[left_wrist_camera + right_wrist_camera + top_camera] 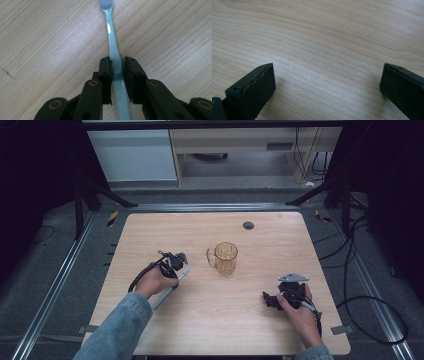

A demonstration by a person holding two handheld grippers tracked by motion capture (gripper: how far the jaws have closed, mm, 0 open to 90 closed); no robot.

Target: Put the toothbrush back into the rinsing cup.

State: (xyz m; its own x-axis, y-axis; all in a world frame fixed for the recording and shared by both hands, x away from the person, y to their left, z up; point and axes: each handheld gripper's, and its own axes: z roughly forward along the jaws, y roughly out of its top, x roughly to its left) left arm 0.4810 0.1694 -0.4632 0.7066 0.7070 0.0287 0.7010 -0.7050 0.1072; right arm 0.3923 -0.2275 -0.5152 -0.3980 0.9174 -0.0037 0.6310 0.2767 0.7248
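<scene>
The mug (224, 258) is the sole obstacle mid-table (210, 315); bare wood lies all round it, widest on its near side

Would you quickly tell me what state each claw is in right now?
Left claw: closed on the toothbrush handle.
Right claw: open, holding nothing.

A pale mint-green toothbrush (115, 56) lies on the light wood-grain table (270, 227); the cup (225, 257) is translucent amber.
</scene>
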